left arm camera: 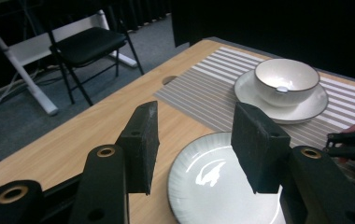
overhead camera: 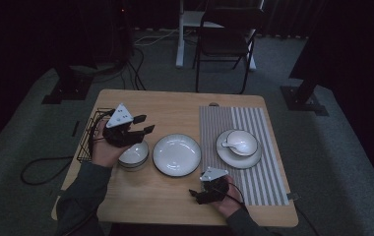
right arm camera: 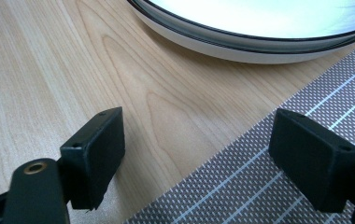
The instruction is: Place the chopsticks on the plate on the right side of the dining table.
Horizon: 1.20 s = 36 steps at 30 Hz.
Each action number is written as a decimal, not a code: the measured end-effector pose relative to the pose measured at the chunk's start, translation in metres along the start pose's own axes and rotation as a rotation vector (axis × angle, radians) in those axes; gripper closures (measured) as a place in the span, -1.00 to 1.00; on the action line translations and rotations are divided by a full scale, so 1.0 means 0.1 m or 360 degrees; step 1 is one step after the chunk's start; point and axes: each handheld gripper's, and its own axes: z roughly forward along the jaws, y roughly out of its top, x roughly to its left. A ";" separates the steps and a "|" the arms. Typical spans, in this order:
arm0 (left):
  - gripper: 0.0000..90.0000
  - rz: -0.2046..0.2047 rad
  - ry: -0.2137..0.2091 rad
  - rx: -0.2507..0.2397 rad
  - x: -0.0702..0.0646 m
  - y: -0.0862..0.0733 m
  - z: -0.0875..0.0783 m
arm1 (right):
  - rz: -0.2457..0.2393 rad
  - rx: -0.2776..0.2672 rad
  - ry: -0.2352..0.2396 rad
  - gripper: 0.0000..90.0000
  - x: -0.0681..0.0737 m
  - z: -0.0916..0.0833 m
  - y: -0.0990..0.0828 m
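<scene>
The small bowl (overhead camera: pixel 135 153) sits on the wooden table (overhead camera: pixel 175 110), just beside the empty plate (overhead camera: pixel 177 154) on the side away from the striped mat (overhead camera: pixel 264 162). My left gripper (overhead camera: pixel 143 124) hovers right above that bowl, jaws apart with nothing between them. The bowl is round, glazed white and dark-rimmed, probably slippery. My right gripper (overhead camera: pixel 195 193) rests open near the mat's edge, farther off.

The left hand-held gripper (overhead camera: pixel 135 129) is held above the tabletop (overhead camera: pixel 175 196) near its left edge, jaws parted with nothing between them. The right hand-held gripper (overhead camera: pixel 200 192) is held low over the tabletop's near edge, jaws spread wide and empty.
</scene>
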 end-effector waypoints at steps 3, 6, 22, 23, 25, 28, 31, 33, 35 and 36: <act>0.16 0.0003 0.0036 0.0005 0.06 0.00 -0.06 | 0.0000 0.0000 0.0000 -0.59 0.00 0.00 0.00; 0.18 -0.0001 0.0072 0.0008 0.13 -0.02 -0.13 | 0.0000 0.0000 0.0000 -0.59 0.00 0.00 0.00; 0.36 -0.0031 0.0202 0.0074 0.47 -0.22 -0.35 | -0.0001 0.0000 0.0000 -0.59 0.00 0.00 0.00; 0.38 -0.0033 0.0206 0.0078 0.48 -0.23 -0.36 | -0.0002 0.0001 0.0000 -0.59 0.00 0.00 0.00; 0.39 -0.0033 0.0215 0.0085 0.51 -0.24 -0.37 | -0.0003 0.0001 0.0000 -0.59 0.00 0.00 0.00; 0.41 -0.0035 0.0228 0.0108 0.54 -0.27 -0.37 | -0.0003 0.0001 -0.0001 -0.59 0.00 0.00 0.00; 0.41 -0.0021 0.0234 0.0137 0.55 -0.29 -0.36 | -0.0004 0.0001 -0.0001 -0.59 0.00 0.00 0.00; 0.44 -0.0017 0.0241 0.0153 0.57 -0.30 -0.36 | -0.0003 0.0001 -0.0001 -0.59 0.00 0.00 0.00; 0.46 -0.0018 0.0253 0.0162 0.59 -0.31 -0.36 | -0.0002 0.0001 -0.0001 -0.59 0.00 0.00 0.00; 0.46 -0.0018 0.0253 0.0162 0.59 -0.31 -0.36 | -0.0003 0.0001 -0.0002 -0.59 0.00 0.00 0.00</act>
